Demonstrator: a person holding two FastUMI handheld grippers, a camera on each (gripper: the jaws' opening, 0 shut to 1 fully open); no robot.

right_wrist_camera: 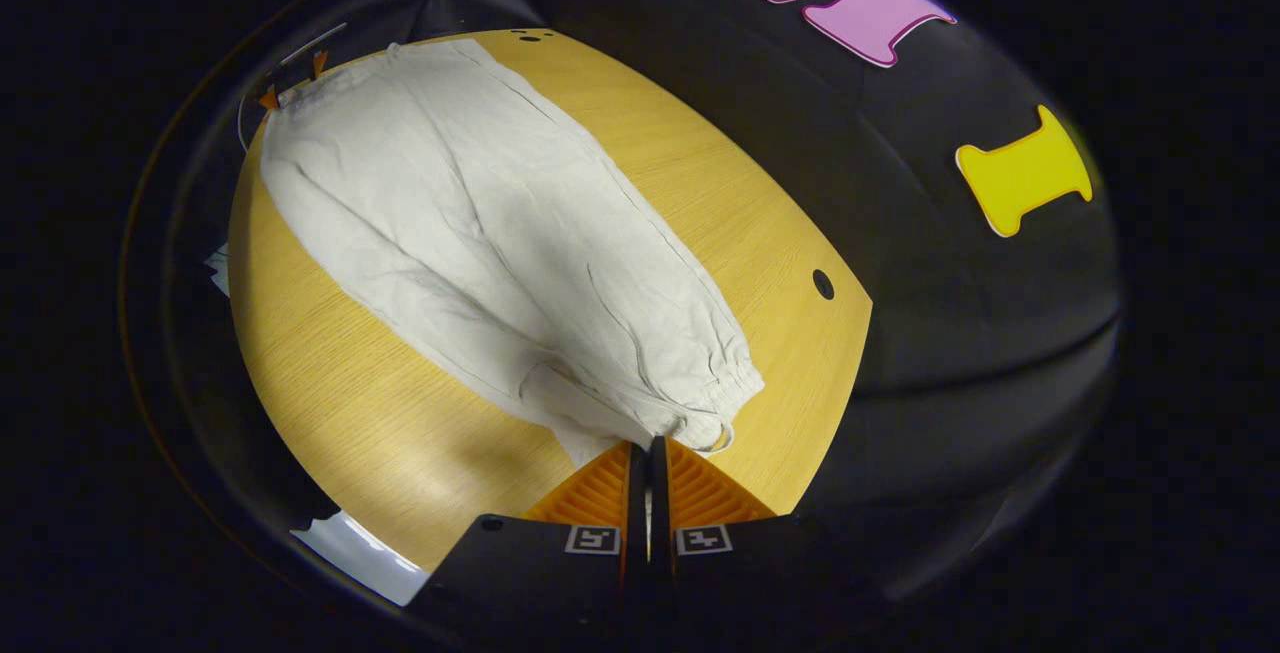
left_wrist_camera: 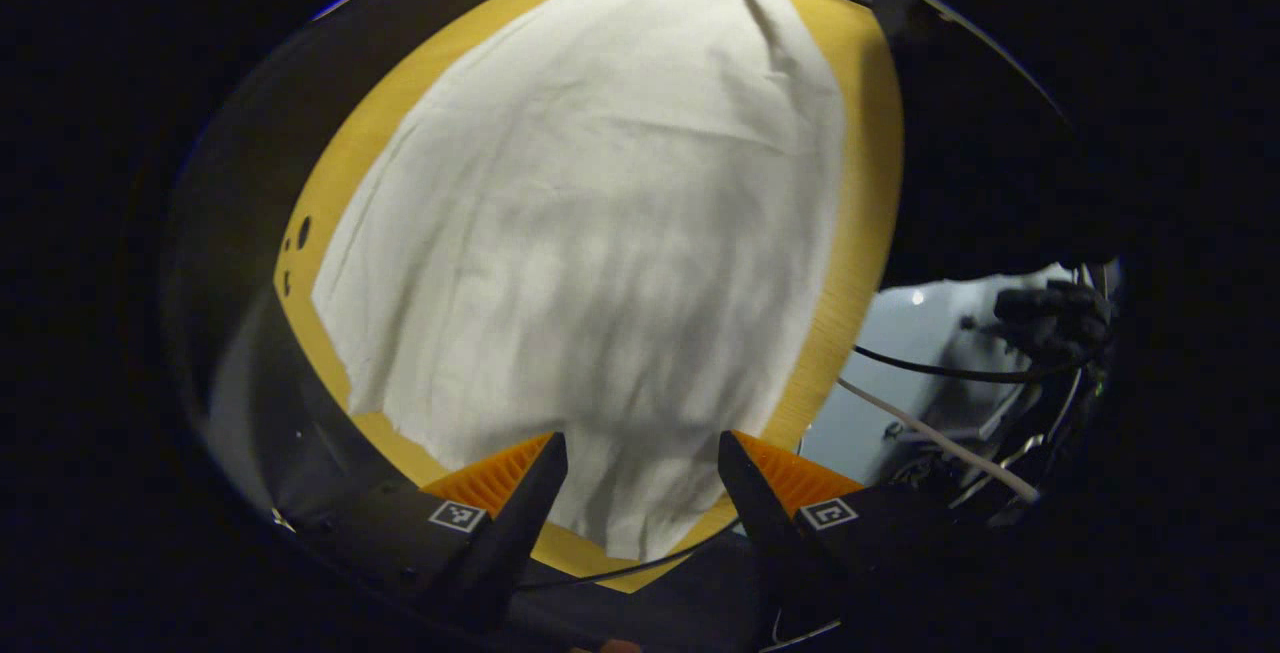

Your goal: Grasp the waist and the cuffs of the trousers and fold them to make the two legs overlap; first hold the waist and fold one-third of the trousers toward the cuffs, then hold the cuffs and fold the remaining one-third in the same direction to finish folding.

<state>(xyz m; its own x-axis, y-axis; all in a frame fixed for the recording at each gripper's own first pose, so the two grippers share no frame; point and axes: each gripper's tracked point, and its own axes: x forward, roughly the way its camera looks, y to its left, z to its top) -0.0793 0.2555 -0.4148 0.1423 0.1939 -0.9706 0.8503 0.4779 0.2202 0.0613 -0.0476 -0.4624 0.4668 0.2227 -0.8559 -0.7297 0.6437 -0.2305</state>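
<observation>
Pale trousers [right_wrist_camera: 500, 263] are laid flat along a wooden table [right_wrist_camera: 330, 433]. In the right gripper view, the elastic waist [right_wrist_camera: 730, 383] is seen nearest the camera, and the right gripper [right_wrist_camera: 648, 448] is clenched on the fabric edge just beside it. In the left gripper view, the left gripper [left_wrist_camera: 640, 448] is held wide apart above the cloth, nothing pinched; cables [left_wrist_camera: 940, 373] are seen off the table's side. The far end of the trousers is seen bunched at the top there.
</observation>
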